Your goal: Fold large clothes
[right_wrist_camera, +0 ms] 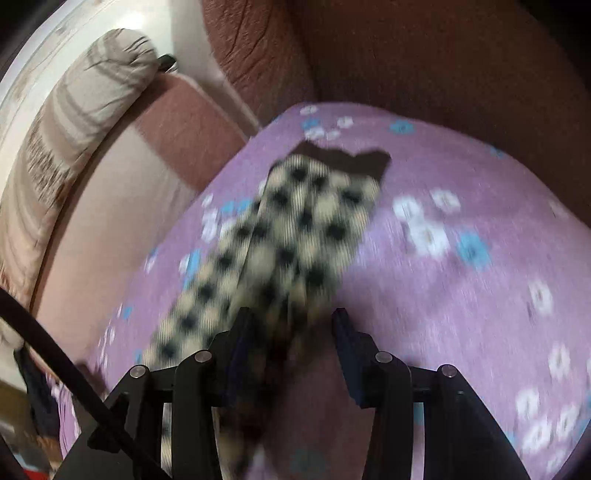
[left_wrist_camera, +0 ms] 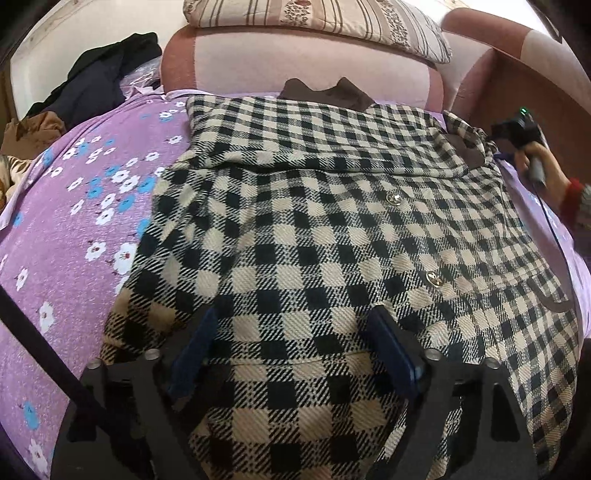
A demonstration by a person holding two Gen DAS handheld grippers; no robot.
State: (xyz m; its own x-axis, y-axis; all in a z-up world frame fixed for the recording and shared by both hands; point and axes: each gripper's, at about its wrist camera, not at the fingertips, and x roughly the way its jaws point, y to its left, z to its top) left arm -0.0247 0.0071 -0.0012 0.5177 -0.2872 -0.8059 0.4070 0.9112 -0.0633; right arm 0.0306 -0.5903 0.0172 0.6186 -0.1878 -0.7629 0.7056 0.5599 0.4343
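Spread flat over a purple flowered bedsheet: a black-and-beige checked coat, brown collar at the far end, toward the padded pink headboard. Poised just above the near hem, the left gripper, blue fingers set wide apart, checked cloth showing between them but nothing clamped. Two gold buttons ahead and to its right. Far right of it, at the coat's brown-cuffed edge, a hand in a red cuff gripping the other tool's handle. Beyond the headboard, a striped pillow; far left, a heap of dark clothes.

From the right wrist camera, blurred: right gripper partly open, a checked sleeve with a brown cuff running from between the fingers out ahead over the sheet. Cloth lying against the left finger, clear of the right one; no telling through the blur whether it is held
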